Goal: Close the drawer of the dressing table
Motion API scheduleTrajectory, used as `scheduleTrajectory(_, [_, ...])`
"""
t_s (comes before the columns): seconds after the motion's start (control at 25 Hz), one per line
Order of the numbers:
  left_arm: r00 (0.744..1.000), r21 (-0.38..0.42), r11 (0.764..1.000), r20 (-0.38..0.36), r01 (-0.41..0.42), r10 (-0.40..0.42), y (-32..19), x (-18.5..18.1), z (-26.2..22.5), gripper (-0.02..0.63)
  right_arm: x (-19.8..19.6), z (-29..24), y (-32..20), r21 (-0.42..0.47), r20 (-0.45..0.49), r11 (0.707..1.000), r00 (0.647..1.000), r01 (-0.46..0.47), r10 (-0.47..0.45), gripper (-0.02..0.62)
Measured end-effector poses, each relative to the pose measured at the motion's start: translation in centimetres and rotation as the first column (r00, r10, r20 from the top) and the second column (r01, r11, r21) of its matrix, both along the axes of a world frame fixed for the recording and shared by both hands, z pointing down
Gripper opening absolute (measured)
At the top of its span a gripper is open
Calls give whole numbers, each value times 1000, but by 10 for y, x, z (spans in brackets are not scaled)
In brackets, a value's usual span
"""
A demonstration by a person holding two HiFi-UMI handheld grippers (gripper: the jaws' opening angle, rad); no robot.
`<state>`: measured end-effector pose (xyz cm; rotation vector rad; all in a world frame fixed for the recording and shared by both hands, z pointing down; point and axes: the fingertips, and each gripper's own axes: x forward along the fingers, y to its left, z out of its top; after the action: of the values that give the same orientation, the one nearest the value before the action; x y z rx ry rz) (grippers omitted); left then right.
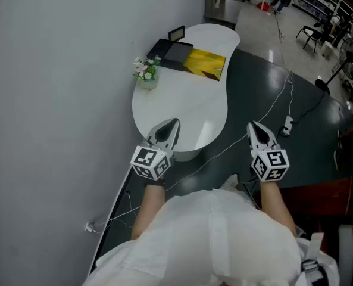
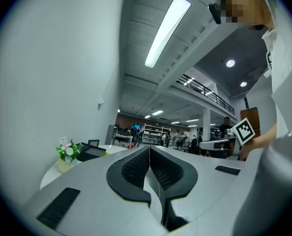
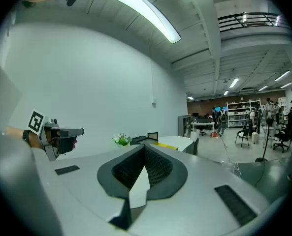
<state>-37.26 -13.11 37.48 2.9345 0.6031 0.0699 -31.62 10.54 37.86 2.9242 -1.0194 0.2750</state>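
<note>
Near one dressing table [image 1: 182, 109] with one flower pot [image 1: 146, 74] — left tool [image 1: 172, 124] and right tool [image 1: 254, 126], both clamped shut, empty.

flower pot [image 1: 146, 76] on dressing table [image 1: 188, 112], near wall [image 1: 57, 70]
</note>
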Motion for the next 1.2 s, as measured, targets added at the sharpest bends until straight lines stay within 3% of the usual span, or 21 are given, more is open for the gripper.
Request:
scheduleTrajectory(1.0, [999,-3,999,32,-44,44,19,12,10,18,7,14,13,-22,25,1000,1000,-7,8,9])
scheduleTrajectory(1.2, [998,-17,998,31,-60,61,35,34,11,18,25,12,31,74,36,997,999,-20,17,9])
